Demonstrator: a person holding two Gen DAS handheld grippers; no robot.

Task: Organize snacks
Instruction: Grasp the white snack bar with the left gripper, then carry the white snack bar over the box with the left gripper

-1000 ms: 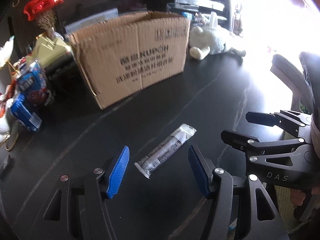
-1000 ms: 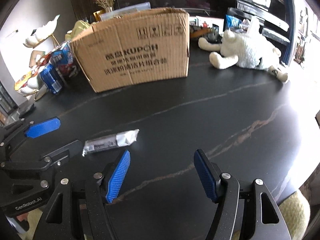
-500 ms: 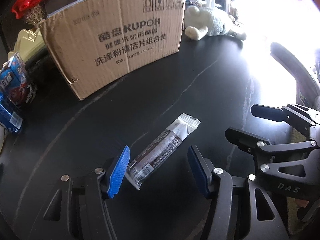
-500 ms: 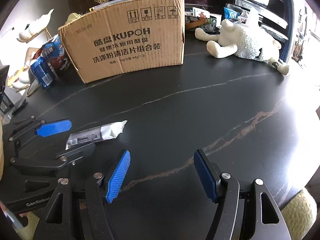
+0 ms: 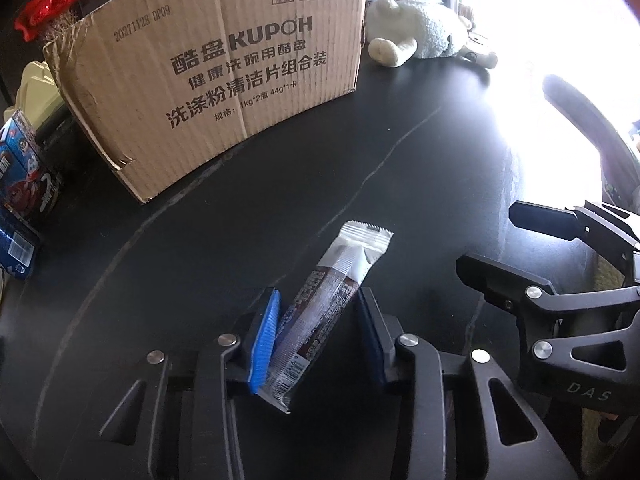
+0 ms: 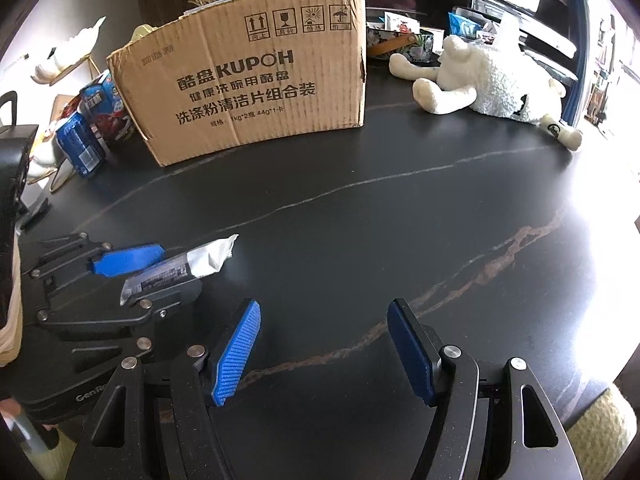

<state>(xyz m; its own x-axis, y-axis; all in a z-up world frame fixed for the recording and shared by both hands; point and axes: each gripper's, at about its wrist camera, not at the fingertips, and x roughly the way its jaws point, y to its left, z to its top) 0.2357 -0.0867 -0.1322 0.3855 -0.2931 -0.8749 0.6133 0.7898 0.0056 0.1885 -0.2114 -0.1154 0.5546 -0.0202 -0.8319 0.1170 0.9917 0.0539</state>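
Observation:
My left gripper [image 5: 316,308] is shut on a snack bar [image 5: 332,296] in a white and dark wrapper, gripping its lower half; the white end sticks out forward over the black table [image 5: 248,220]. The bar also shows in the right wrist view [image 6: 188,266], held between the left gripper's blue pads [image 6: 128,260]. My right gripper [image 6: 324,344] is open and empty, low over the table, to the right of the left one. A brown cardboard box [image 5: 216,72] with black print stands upright at the back; the box also shows in the right wrist view [image 6: 256,84].
Blue snack packs [image 6: 86,136] stand left of the box, also visible in the left wrist view [image 5: 24,168]. A white plush sheep [image 6: 492,80] lies at the back right. A red ornament [image 5: 52,0] and clutter sit behind the box. The table edge runs at the right.
My left gripper moved forward around the snack bar and shut on it; the bar now sits tilted between the pads. The right gripper stayed open.

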